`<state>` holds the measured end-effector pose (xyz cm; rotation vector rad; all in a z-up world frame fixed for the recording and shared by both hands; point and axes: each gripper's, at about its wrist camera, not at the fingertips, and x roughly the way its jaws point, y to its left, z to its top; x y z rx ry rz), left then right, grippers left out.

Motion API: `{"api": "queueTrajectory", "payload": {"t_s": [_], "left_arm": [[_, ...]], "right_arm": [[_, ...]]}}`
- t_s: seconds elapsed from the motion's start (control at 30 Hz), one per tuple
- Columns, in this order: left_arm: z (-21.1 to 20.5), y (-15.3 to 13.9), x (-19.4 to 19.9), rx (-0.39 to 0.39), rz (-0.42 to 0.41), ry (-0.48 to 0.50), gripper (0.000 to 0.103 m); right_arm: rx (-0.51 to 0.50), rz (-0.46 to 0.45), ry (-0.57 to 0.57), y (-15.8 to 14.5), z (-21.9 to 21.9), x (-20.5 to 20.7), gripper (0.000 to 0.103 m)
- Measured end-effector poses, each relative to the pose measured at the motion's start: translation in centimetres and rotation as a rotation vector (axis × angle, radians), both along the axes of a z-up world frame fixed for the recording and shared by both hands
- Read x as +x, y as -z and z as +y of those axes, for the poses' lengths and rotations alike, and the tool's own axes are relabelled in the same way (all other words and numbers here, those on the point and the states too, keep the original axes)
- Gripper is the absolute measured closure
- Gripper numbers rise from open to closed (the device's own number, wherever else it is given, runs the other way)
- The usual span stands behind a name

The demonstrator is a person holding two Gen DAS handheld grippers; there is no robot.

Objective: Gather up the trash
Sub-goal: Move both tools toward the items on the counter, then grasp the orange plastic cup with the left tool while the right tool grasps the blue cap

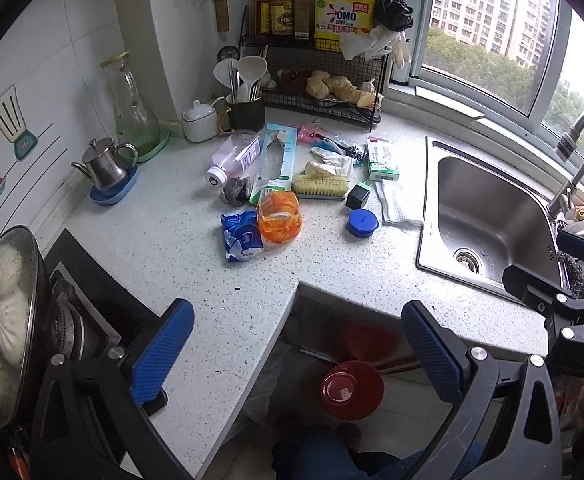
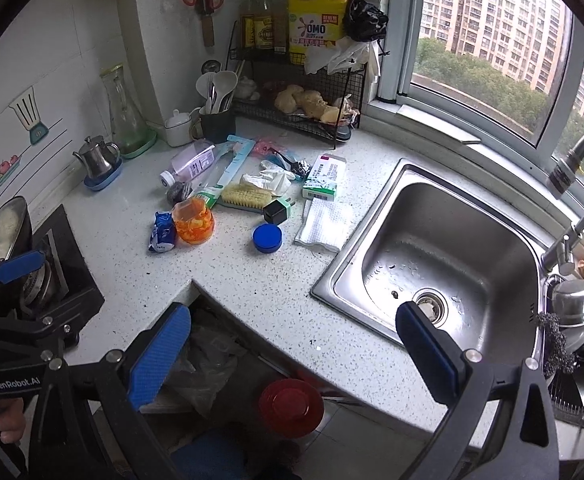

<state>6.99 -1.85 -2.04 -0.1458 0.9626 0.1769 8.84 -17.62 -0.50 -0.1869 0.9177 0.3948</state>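
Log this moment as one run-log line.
phase: start | left gripper: open, empty | right gripper: open, empty | trash pile: untouched on counter

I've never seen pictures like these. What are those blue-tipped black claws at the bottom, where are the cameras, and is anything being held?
They are two hand-held grippers, one per hand, each carrying a wide-angle camera that looks along its fingers. One picture is from the left gripper, the other from the right gripper. Both are open and empty, above the counter edge. On the speckled counter lie an orange cup, a blue wrapper, a scrub brush, a blue lid and a small box. The sink is on the right.
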Motion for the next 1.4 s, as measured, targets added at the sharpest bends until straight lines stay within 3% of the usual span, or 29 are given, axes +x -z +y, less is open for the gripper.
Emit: {"api": "queueTrajectory", "payload": {"t_s": [0.2, 0.57, 0.67, 0.87, 1.0, 1.07, 1.17, 1.4], "left_arm": [[2.1, 1.6, 3.8, 0.033, 0.042, -0.026, 0.000], [7.2, 9.1, 13.1, -0.047, 0.243, 0.017, 0.000], [8.4, 10.8, 14.9, -0.074, 0.278, 0.021, 0.000], [10.5, 13.3, 16.9, -0.117, 0.324, 0.026, 0.000], [11.4, 14.0, 17.5, -0.152, 0.354, 0.031, 0.000], [11.9, 14.2, 17.6, -0.193, 0.359, 0.027, 0.000], [12.1, 14.0, 17.8, -0.170, 0.360, 0.042, 0.000], [12.0, 14.0, 19.0, -0.126, 0.377, 0.087, 0.000]], "right_arm": [[0.040, 0.123, -0.055, 2.1, 1.2, 4.3, 0.000], [-0.101, 0.270, -0.101, 8.1, 8.1, 11.9, 0.005], [-0.086, 0.336, -0.115, 9.8, 9.3, 13.7, 0.019], [-0.105, 0.444, -0.105, 13.3, 10.9, 16.3, 0.032], [-0.131, 0.465, -0.107, 14.5, 11.3, 17.1, 0.034], [-0.139, 0.479, -0.108, 15.0, 11.5, 17.5, 0.041], [-0.170, 0.497, -0.098, 15.9, 11.6, 18.0, 0.054], [-0.174, 0.485, -0.094, 15.7, 11.4, 18.3, 0.060]]}}
